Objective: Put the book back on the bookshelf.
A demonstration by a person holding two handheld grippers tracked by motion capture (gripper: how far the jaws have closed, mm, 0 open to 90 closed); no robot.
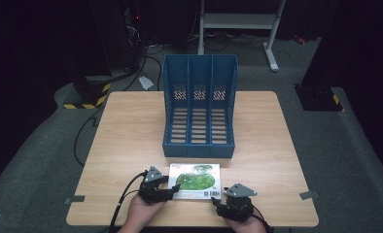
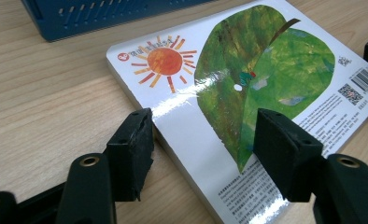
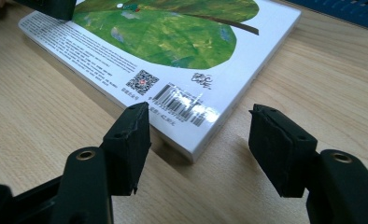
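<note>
Flanking the flat book (image 1: pixel 195 181), both grippers (jaws apart, unclamped), hands low.

Room dark beyond lit worktop (image 1: pixel 131 145), light falling from above. High view soft, grainy. Gripper views sharp; white glare streaks on glossy book (image 2: pixel 266 93) cover near barcode; short shadow beneath book's edge.

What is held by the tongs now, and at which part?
Nothing is held. Both tongs stand open at the book, its near corners between the jaws but not pressed.
</note>
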